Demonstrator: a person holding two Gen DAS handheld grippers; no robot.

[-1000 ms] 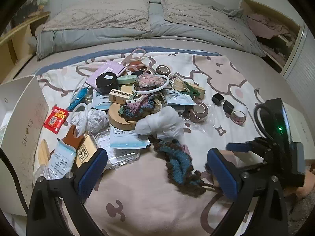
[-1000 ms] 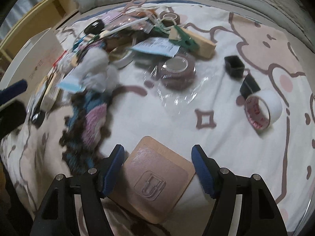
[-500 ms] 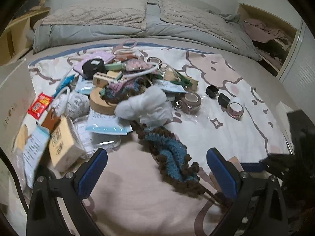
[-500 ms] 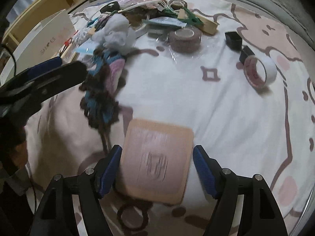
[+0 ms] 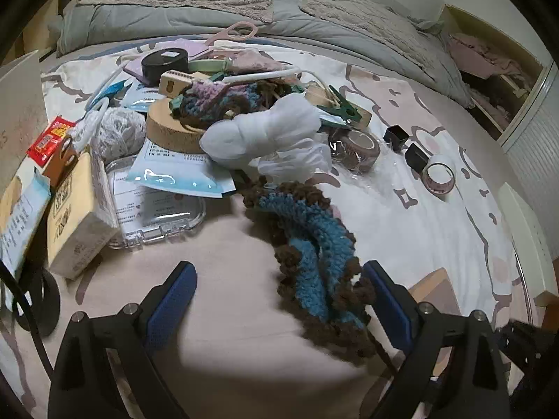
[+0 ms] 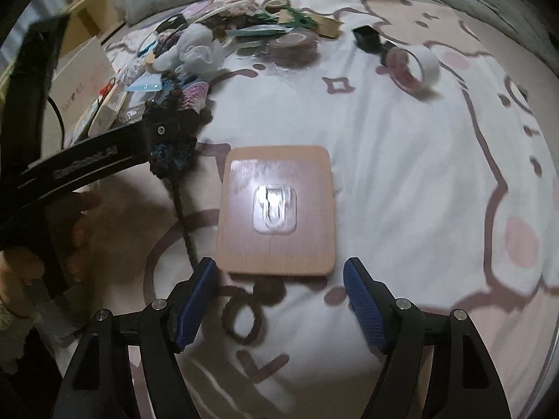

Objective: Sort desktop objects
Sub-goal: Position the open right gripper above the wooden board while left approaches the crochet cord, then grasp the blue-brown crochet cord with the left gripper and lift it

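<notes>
A brown and blue crochet strip (image 5: 314, 244) lies on the printed bed sheet, trailing from the pile toward me. My left gripper (image 5: 279, 300) hangs low over its near end, jaws closing. The yarn sits between them close to the right pad, and neither pad presses on it. One of the left gripper's fingers (image 6: 104, 153) shows beside the strip (image 6: 171, 129) in the right wrist view. A square wooden board (image 6: 276, 209) with a clear hook on top lies flat on the sheet. My right gripper (image 6: 279, 296) stands open just short of its near edge. Its corner (image 5: 433, 289) also shows in the left wrist view.
The pile holds a cork disc (image 5: 171, 129), a white crumpled bag (image 5: 269, 132), a clear case (image 5: 157, 206) and a cream box (image 5: 77, 223). A brown tape roll (image 5: 360, 143), two black clips (image 5: 396, 136) and a white tape roll (image 6: 415, 66) lie to the right. A hand (image 6: 77, 223) holds the left gripper.
My left gripper has sunk toward the crochet strip, which now fills more of the gap. The wooden board, earlier between the right jaws, now lies ahead of their tips.
</notes>
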